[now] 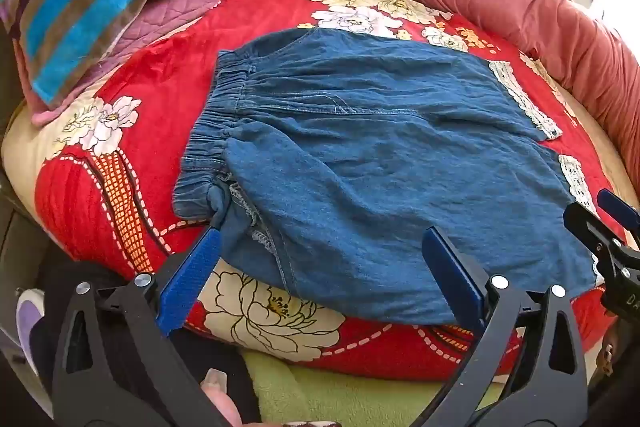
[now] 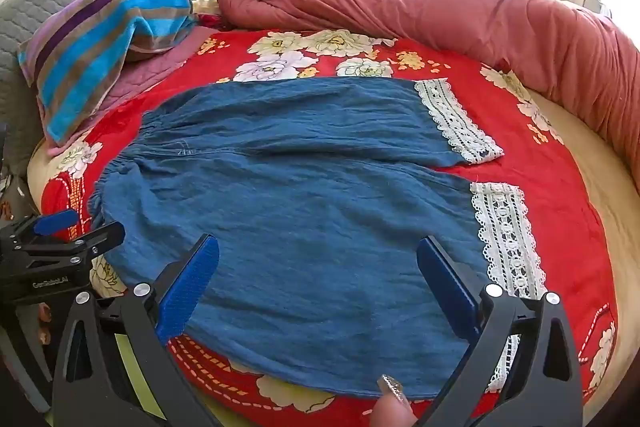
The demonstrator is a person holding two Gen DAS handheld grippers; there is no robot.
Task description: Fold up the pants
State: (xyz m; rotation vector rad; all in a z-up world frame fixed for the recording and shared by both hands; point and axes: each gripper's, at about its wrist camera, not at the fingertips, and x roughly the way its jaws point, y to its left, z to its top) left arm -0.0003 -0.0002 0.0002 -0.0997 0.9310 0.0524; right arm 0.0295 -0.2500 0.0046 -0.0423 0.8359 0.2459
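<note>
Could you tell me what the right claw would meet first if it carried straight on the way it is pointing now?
Most likely the blue pants: the open right claw points down at the near leg, nothing in between, though depth is hard to judge.

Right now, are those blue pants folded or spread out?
Spread flat: the blue pants show both lace-trimmed legs side by side on the red floral blanket.

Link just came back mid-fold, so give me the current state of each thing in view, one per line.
blue pants: spread flat on the bed, unfolded, legs apart.
lace cuffs: flat, to the right.
left gripper: open, over the waistband end, holding nothing.
right gripper: open, over the near leg, holding nothing.
striped towel: crumpled.
pink duvet: bunched along the far side.
</note>
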